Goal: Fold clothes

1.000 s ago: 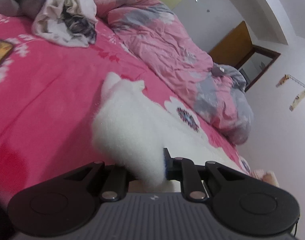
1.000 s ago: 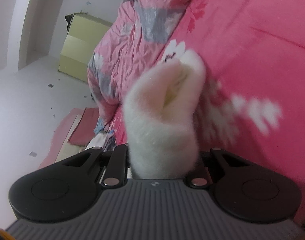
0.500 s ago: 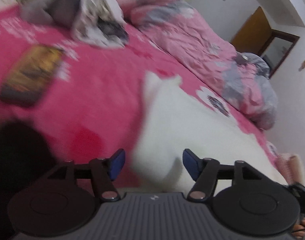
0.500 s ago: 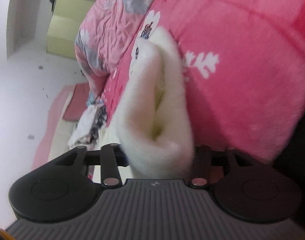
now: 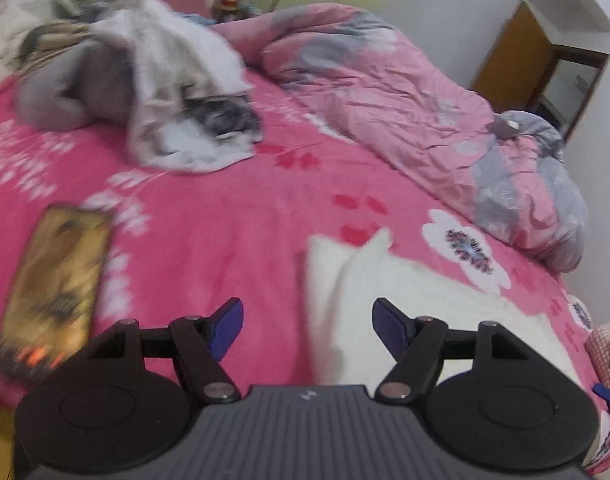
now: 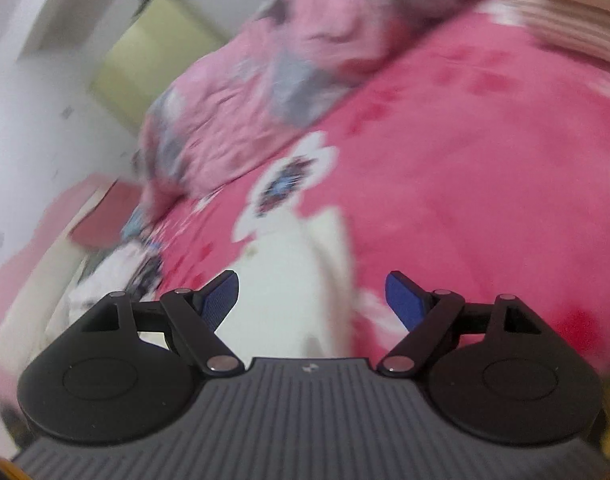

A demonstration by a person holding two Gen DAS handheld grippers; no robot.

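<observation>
Currently both grippers empty. Left gripper (image 5: 307, 326) jaws apart, above bed (image 5: 209, 216). Right gripper (image 6: 312, 299) jaws apart too. White garment (image 5: 405, 304) flat on pink sheet at near edge of bed, one corner pointing toward quilt (image 5: 405, 92); also visible under right gripper (image 6: 289, 280). Clothes pile (image 5: 157, 92) at far left of bed. Phone (image 5: 53, 284) at near-left edge, apart from garment. Frames blurred.
</observation>
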